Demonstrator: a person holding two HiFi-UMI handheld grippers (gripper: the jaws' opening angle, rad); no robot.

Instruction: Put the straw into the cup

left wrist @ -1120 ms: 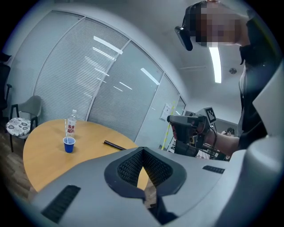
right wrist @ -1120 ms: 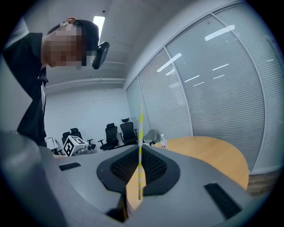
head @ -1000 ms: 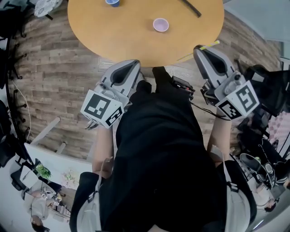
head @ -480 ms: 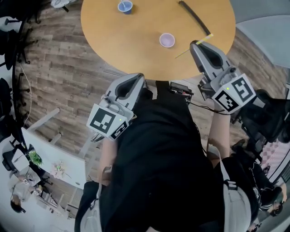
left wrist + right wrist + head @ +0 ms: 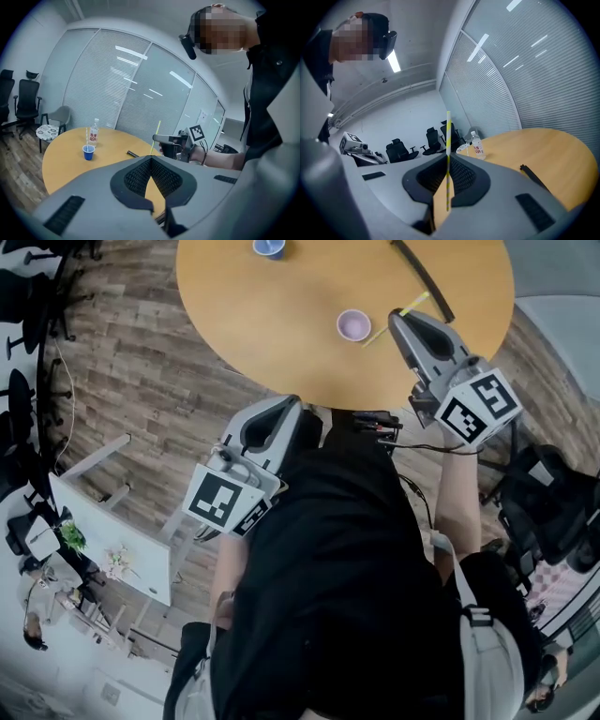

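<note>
**Head view.** A round wooden table point(image 5: 281, 324) fills the top of the frame. On it stand a lilac cup point(image 5: 353, 325) and, near the far edge, a blue cup point(image 5: 268, 247). A black strip point(image 5: 424, 279) lies at the right. The right gripper point(image 5: 401, 320) reaches over the table edge, just right of the lilac cup. It carries a yellow straw point(image 5: 415, 304), which runs slantwise across its tip. The straw's lower end points toward the cup and lies just beside it, outside the rim. The left gripper point(image 5: 279, 407) is held short of the table, over the floor, close to the person's black clothing point(image 5: 337, 559).

**Left gripper view.** The left gripper's point(image 5: 151, 159) jaws meet at their tips with nothing between them, so it is clenched and empty. Beyond them lies the table point(image 5: 61, 157) with the blue cup point(image 5: 88, 152), from which a pale straw rises. A water bottle point(image 5: 94, 131) stands behind the blue cup, and the black strip point(image 5: 132, 153) lies to its right. The right gripper point(image 5: 161, 138) shows at centre right, with the yellow straw point(image 5: 156, 133) standing up from its tip. The lilac cup is not seen here.

**Right gripper view.** The right gripper point(image 5: 448, 161) is pinched on the yellow straw point(image 5: 448, 133). The straw stands upright between the pads and extends above and below them. Behind are the table point(image 5: 553, 145), the water bottle point(image 5: 476, 144), the black strip point(image 5: 534, 178) and a row of black office chairs point(image 5: 399, 149). The left gripper point(image 5: 356, 144) shows at the left. No cup appears in this view.
</note>
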